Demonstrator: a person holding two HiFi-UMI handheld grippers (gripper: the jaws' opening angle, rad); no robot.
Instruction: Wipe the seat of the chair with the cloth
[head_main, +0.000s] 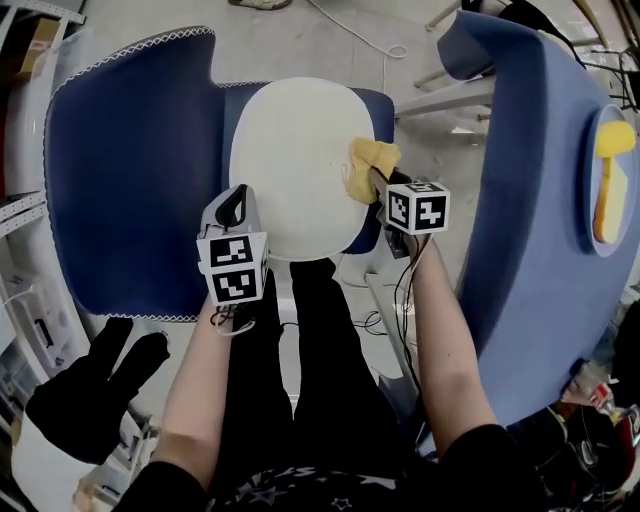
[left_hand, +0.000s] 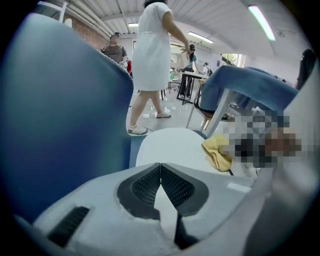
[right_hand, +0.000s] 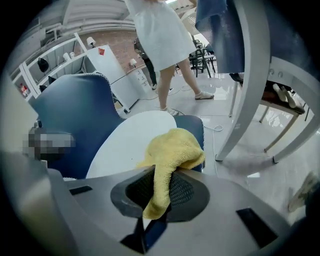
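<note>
The chair's white seat (head_main: 295, 160) lies below me, with its blue back (head_main: 135, 170) to the left. A yellow cloth (head_main: 370, 165) rests on the seat's right edge, and my right gripper (head_main: 380, 192) is shut on it. In the right gripper view the cloth (right_hand: 172, 150) bunches over the seat (right_hand: 130, 142) and hangs down between the jaws. My left gripper (head_main: 235, 205) hovers at the seat's near left edge, shut and holding nothing; its jaws (left_hand: 161, 175) meet in the left gripper view, where the cloth (left_hand: 217, 150) shows to the right on the seat (left_hand: 172, 145).
A second blue chair (head_main: 530, 190) stands close on the right, with a yellow object (head_main: 610, 175) on a round pad. A cable (head_main: 370, 40) runs over the floor beyond the seat. A person in white (left_hand: 152, 55) walks behind. A black glove-shaped object (head_main: 90, 395) lies at the lower left.
</note>
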